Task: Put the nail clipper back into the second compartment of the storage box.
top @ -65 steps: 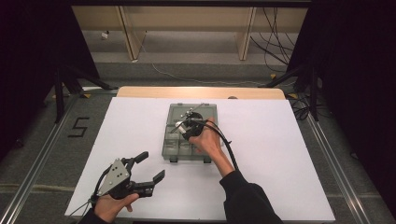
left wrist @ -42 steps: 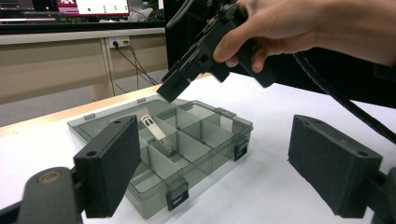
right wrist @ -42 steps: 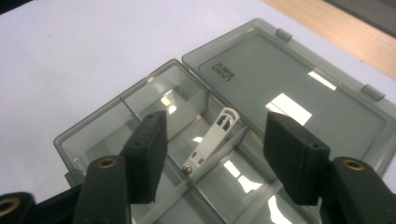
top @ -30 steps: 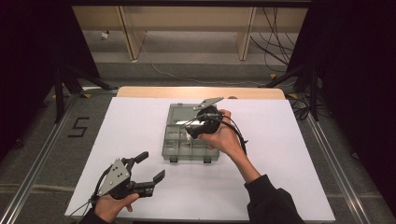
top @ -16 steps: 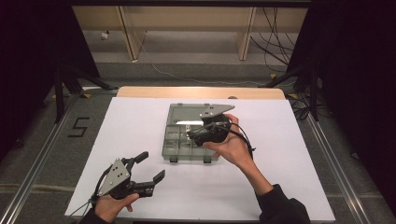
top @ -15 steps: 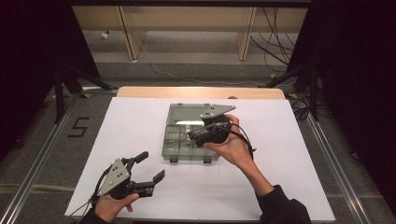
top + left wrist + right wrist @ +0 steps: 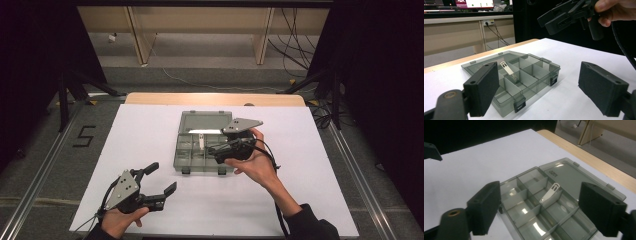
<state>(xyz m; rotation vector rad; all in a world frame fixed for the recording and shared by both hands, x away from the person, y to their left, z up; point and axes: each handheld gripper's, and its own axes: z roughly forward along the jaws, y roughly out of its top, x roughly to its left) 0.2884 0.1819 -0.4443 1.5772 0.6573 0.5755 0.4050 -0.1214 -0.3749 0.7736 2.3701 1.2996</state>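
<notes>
Grey organiser box [image 7: 202, 145] open, white clip [image 7: 549, 192] inside | left gripper [image 7: 156, 179] wide | right gripper [image 7: 216, 150] wide

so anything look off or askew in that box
One thing: the white clip in the open box isn't lying flat. It leans tilted across a divider, one end down in a compartment and the looped end raised. Nothing looks spilled or broken.

Glossy translucent plastic organiser box [image 7: 544, 207]; matt white tabletop [image 7: 150, 130].

A black "5" [image 7: 84, 136] on the grey floor left of the table [image 7: 140, 130]
</notes>
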